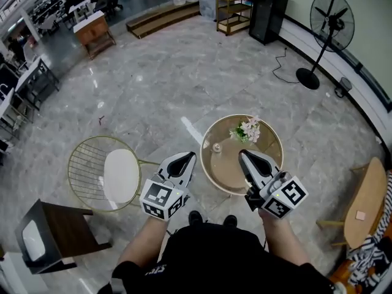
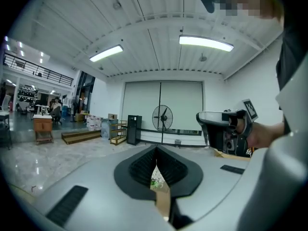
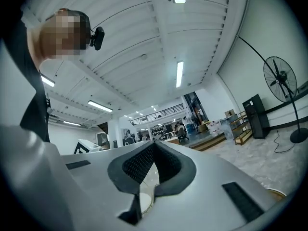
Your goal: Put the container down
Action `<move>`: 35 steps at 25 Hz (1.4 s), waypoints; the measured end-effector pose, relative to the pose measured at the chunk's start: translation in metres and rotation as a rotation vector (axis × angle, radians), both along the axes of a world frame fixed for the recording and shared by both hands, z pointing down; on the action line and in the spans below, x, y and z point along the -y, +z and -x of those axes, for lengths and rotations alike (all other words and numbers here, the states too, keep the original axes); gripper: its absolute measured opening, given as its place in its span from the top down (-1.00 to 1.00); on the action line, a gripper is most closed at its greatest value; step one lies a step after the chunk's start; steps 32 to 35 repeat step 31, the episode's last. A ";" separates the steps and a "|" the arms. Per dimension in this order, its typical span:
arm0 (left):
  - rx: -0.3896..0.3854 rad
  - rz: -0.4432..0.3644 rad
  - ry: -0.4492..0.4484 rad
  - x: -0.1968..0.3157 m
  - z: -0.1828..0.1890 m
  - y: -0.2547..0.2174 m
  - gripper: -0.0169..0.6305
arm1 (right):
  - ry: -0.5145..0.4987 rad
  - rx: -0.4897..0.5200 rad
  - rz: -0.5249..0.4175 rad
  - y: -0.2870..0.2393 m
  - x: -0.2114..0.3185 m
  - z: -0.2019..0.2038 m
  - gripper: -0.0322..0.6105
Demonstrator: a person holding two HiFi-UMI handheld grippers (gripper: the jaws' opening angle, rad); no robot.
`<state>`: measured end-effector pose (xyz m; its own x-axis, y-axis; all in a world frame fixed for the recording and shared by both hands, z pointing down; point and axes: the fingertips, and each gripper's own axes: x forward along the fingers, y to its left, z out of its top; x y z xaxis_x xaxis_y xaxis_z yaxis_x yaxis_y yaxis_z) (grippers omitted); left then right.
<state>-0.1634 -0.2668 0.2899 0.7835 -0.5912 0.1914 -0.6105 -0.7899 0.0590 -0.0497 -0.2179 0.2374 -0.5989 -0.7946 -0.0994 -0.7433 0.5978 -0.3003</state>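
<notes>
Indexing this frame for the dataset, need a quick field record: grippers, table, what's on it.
left gripper: shut, empty
right gripper: shut, empty, over the table
round table: in front of the person
on table: flowers; small container, standing free
left of table: wire chair with white seat

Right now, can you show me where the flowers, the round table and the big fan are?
flowers (image 1: 247, 129), head view, on the pale blossoms.
round table (image 1: 228, 167), head view, on a bare part of its top.
fan (image 1: 332, 20), head view, on its round cage.
</notes>
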 end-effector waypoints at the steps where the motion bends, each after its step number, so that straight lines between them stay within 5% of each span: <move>1: -0.013 -0.008 -0.006 -0.003 -0.008 -0.004 0.90 | -0.001 -0.005 0.002 0.001 -0.006 -0.009 0.86; 9: -0.036 -0.046 0.002 -0.017 -0.060 -0.019 0.90 | -0.012 -0.119 0.006 0.017 -0.035 -0.064 0.86; 20: 0.045 -0.066 -0.035 0.000 -0.056 -0.017 0.90 | -0.035 -0.122 -0.002 0.019 -0.024 -0.061 0.86; 35: 0.045 -0.048 -0.050 0.004 -0.036 -0.012 0.90 | -0.048 -0.096 0.031 0.025 -0.017 -0.044 0.86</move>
